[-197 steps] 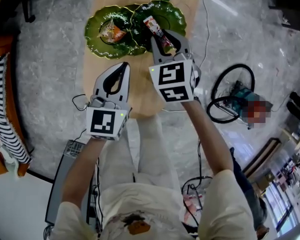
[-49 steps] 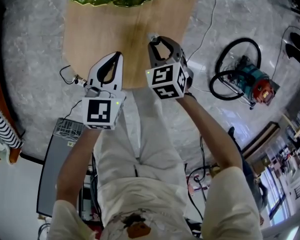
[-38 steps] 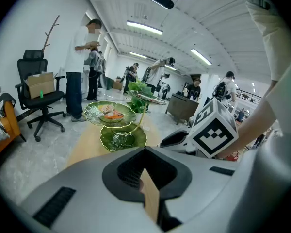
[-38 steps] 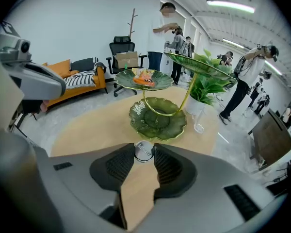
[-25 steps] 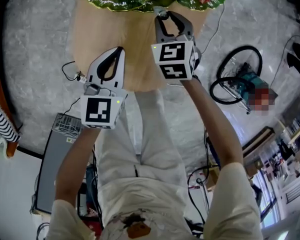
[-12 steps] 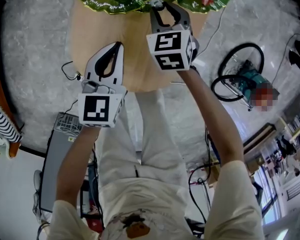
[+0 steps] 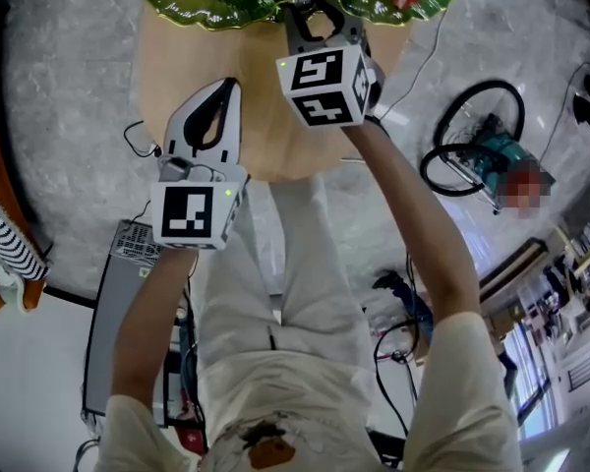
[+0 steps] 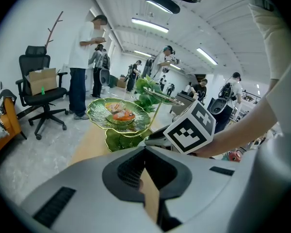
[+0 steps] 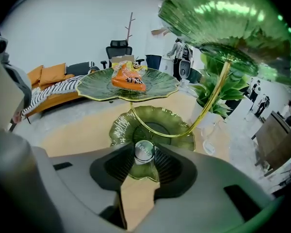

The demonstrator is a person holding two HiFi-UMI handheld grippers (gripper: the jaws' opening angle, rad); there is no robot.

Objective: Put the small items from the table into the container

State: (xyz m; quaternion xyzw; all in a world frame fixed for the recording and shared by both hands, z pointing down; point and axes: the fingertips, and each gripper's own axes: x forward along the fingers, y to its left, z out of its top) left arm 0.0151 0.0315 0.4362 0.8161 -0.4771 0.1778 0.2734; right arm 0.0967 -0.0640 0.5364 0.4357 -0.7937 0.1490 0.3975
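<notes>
Pinching a small silver disc [image 9: 144, 151] between part-closed jaws, the right tool [image 7: 315, 16] hangs over the near rim of the lowest green dish [image 9: 174, 127], whose centre lies just ahead and below, while the left tool [image 7: 216, 116], jaws together and empty, sits well back from that dish over the bench [image 7: 172, 67].

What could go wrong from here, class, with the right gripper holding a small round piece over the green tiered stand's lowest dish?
1. The round piece is held by the right gripper only at its tips; it may slip and roll off the table.
2. The gold stem arches over the lowest dish; a nudge could rock the stand and its orange packet.
</notes>
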